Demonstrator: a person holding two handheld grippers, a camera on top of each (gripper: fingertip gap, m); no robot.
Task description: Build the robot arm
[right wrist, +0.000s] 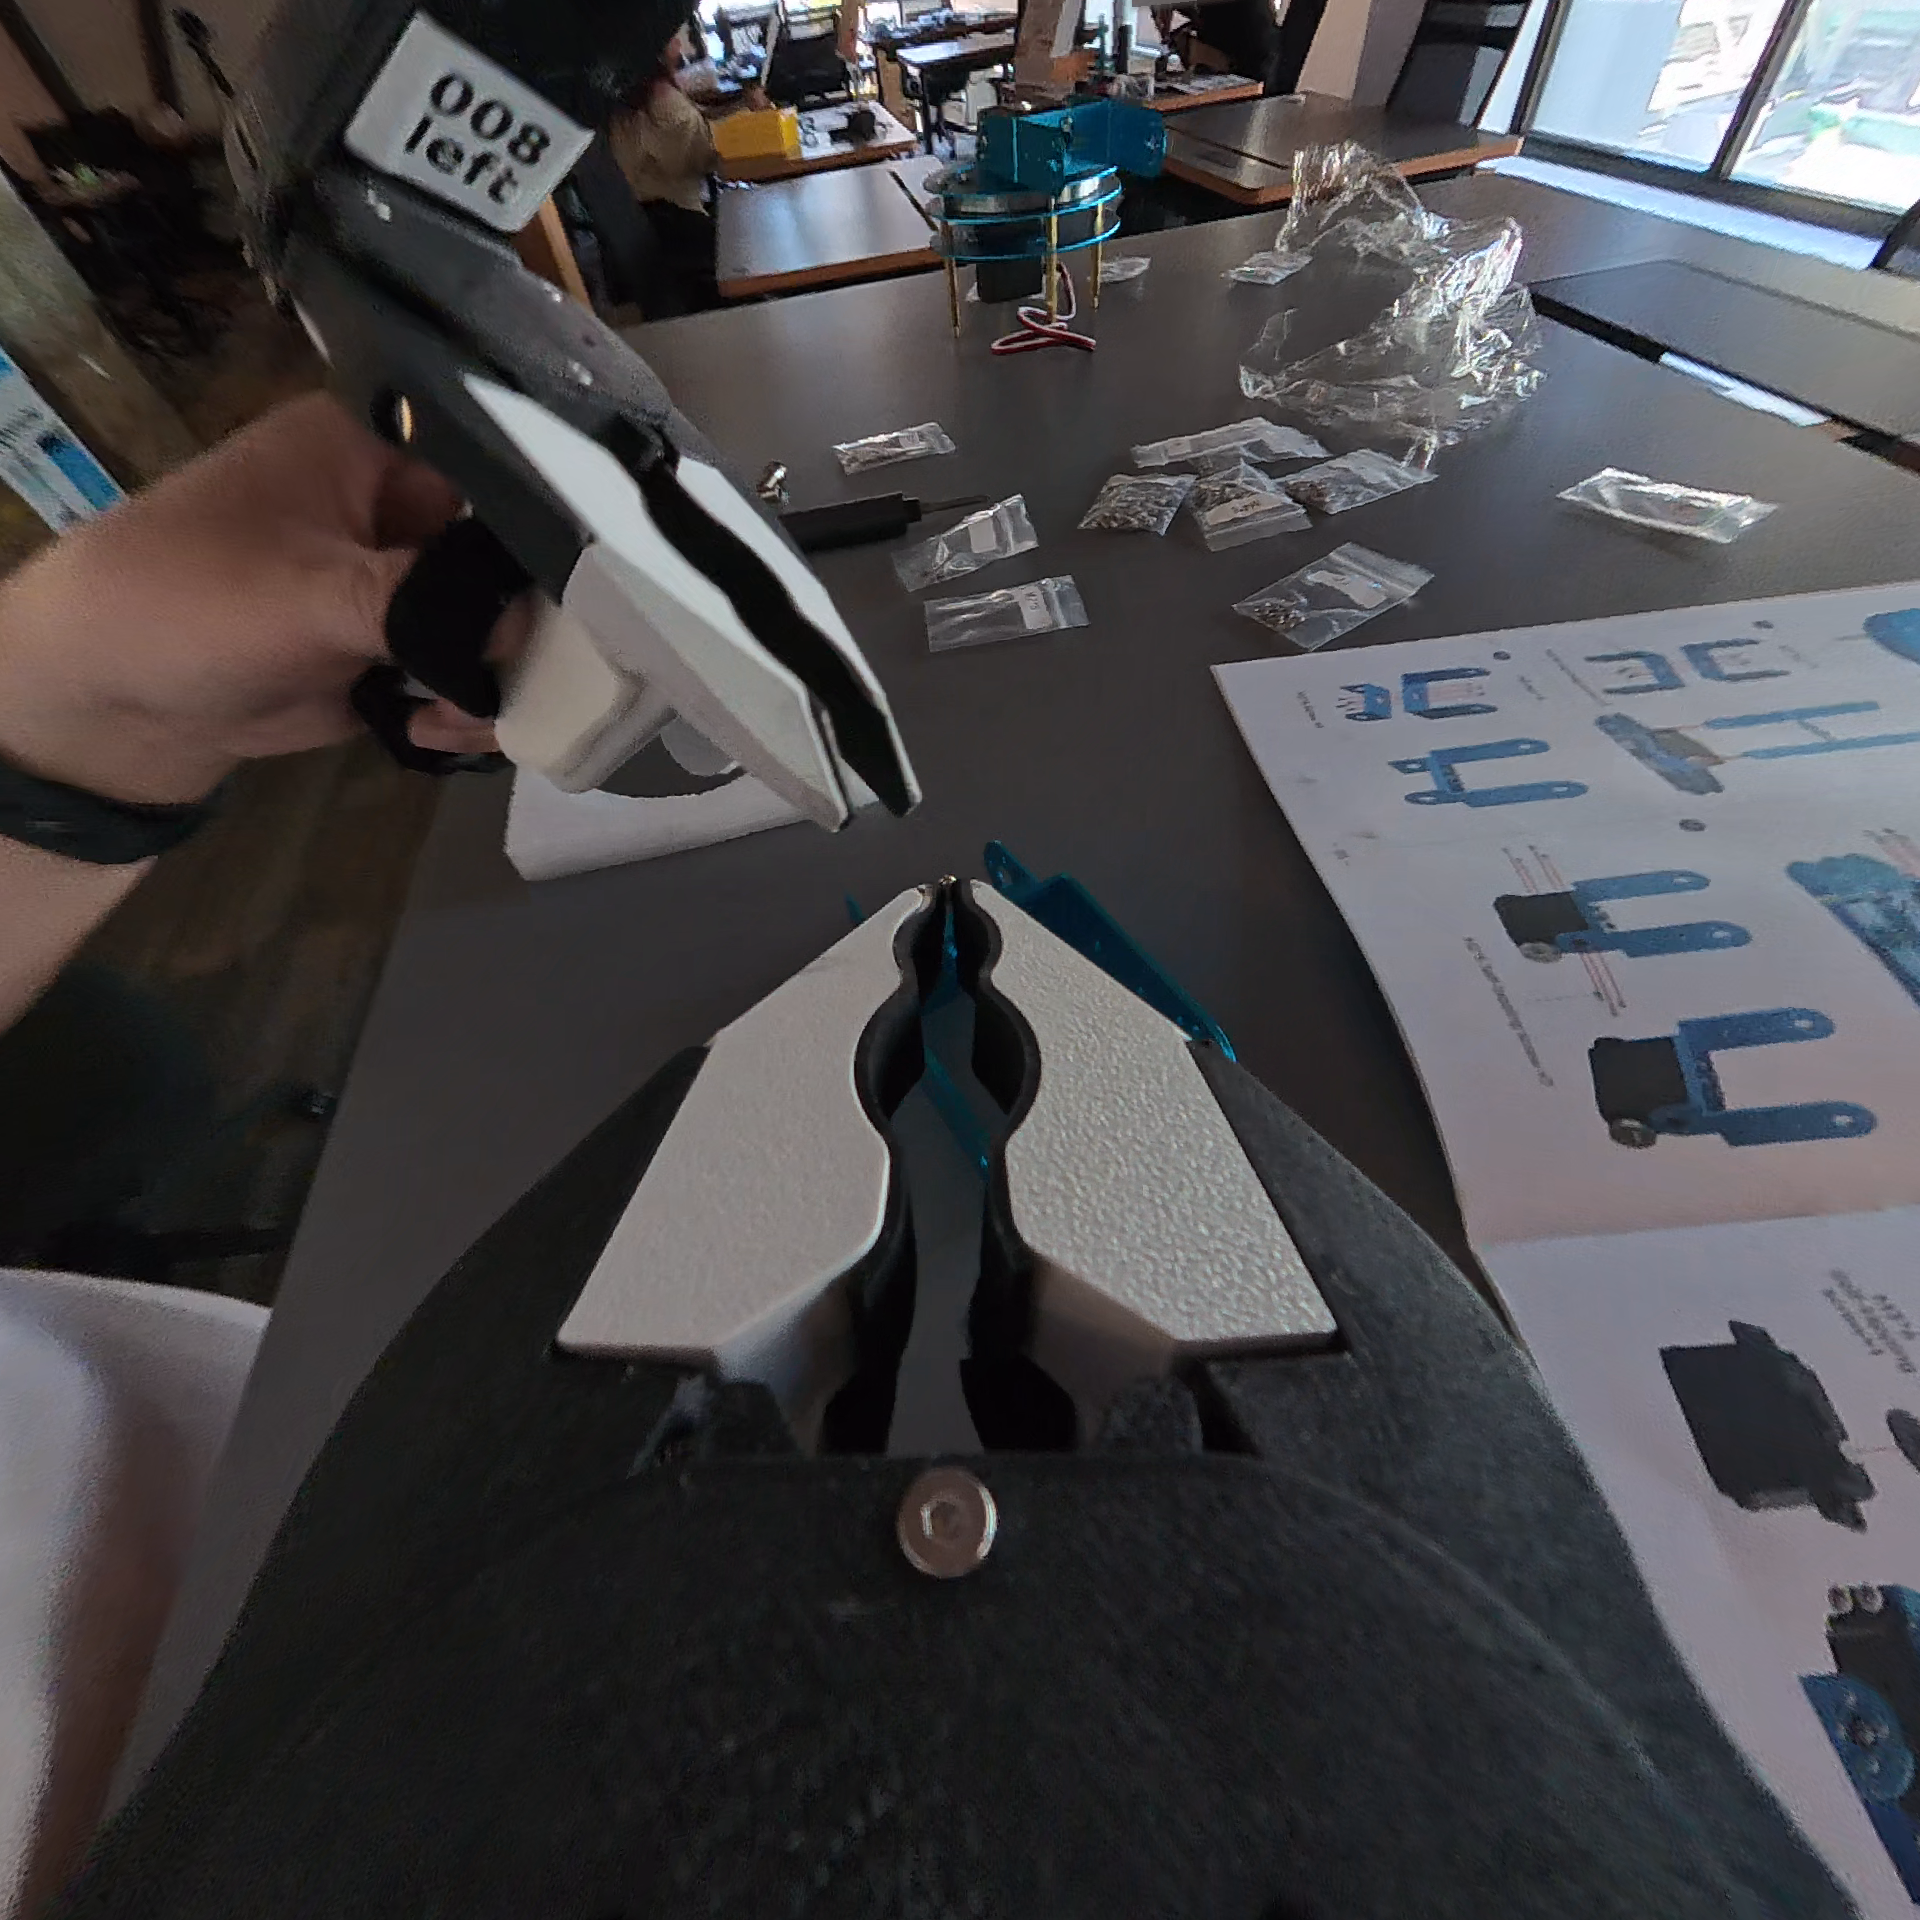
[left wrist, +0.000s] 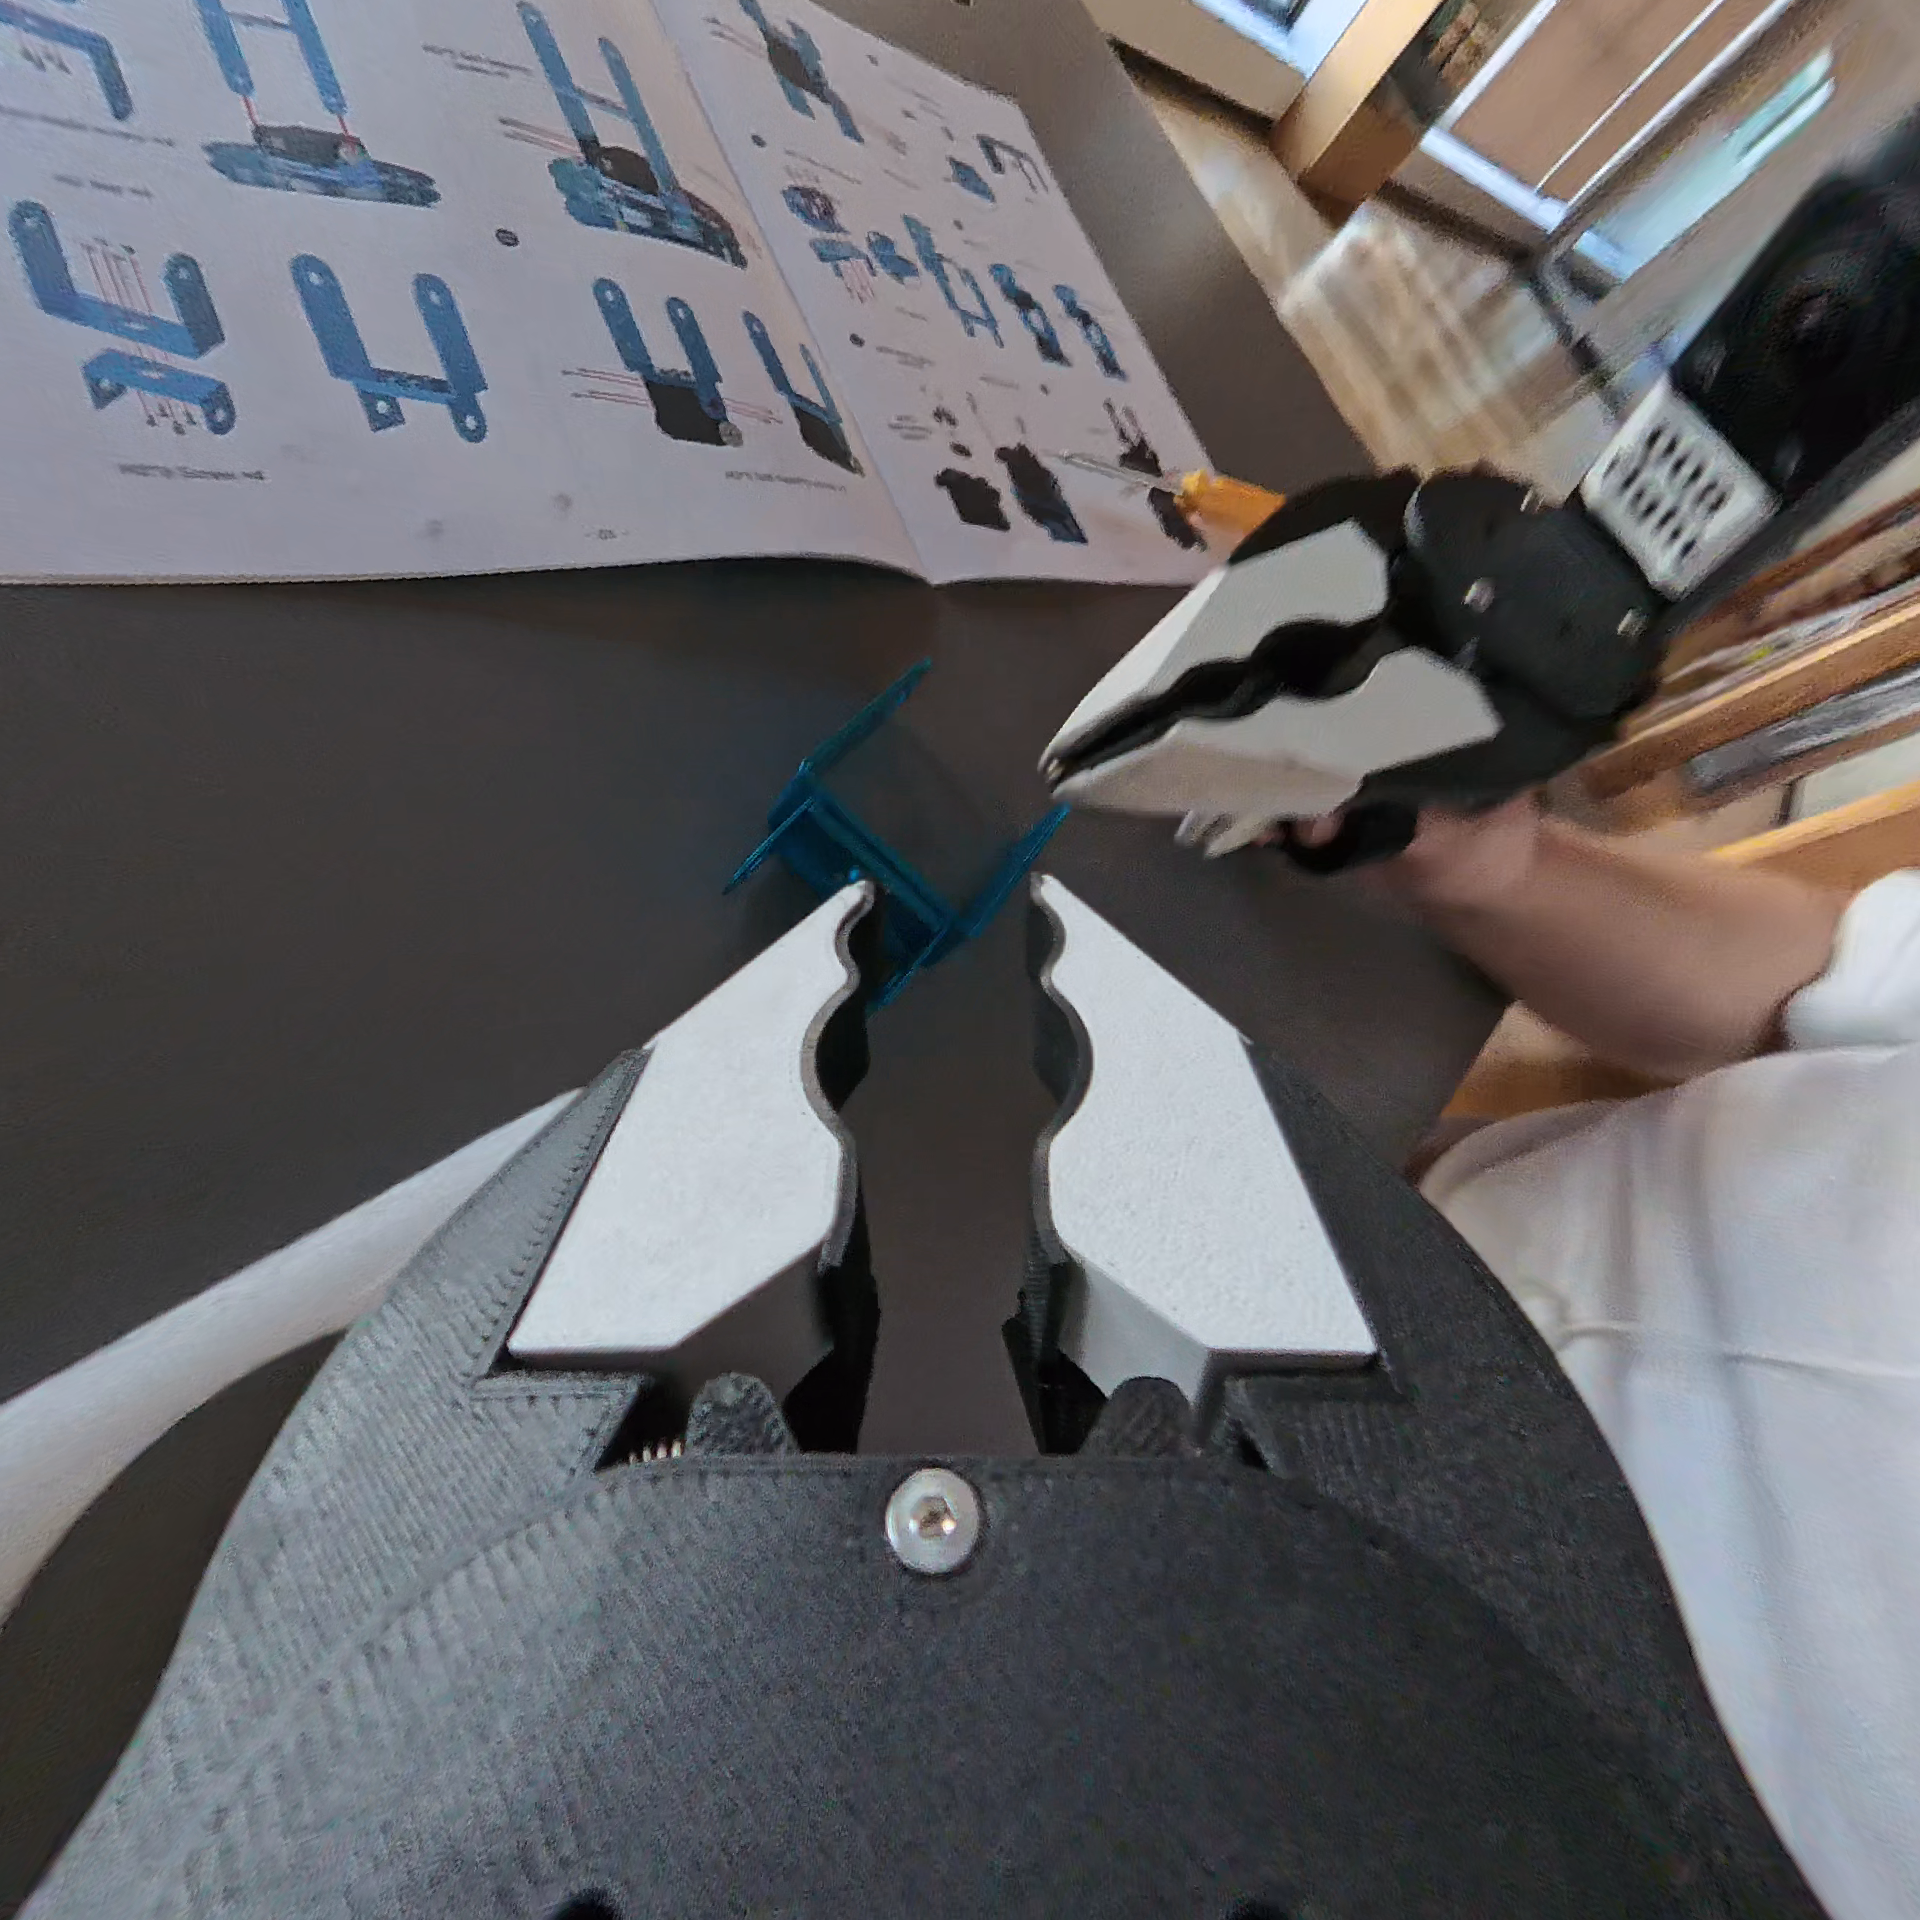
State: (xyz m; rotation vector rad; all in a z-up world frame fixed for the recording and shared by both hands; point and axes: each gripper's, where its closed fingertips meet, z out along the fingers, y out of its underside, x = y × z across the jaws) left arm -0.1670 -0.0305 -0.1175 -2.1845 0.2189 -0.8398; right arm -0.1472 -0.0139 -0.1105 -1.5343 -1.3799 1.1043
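A blue metal bracket assembly (left wrist: 831, 831) lies on the dark table (left wrist: 364, 831). My left gripper (left wrist: 951, 891) is open. Its fingertips straddle the bracket's near end, and one flange passes close by the left finger (left wrist: 748, 1091), but the pads do not press on it. My right gripper (left wrist: 1055, 767) hovers shut just above the bracket's right flange. In the right wrist view the right gripper (right wrist: 943, 888) is shut, with the bracket (right wrist: 1101, 945) beneath and behind its fingers. A tiny silvery glint shows at its tips, too small to identify. The left gripper (right wrist: 871, 812) hangs open above.
Printed instruction sheets (right wrist: 1610, 883) lie to the right and also show in the left wrist view (left wrist: 416, 312). Farther back are small bags of hardware (right wrist: 1195, 499), crumpled clear plastic (right wrist: 1392, 301), a black tool (right wrist: 862, 520) and a blue assembly on brass posts (right wrist: 1039, 197). A white foam piece (right wrist: 623, 821) lies near the table's left edge. The grippers are tip to tip, or close to it.
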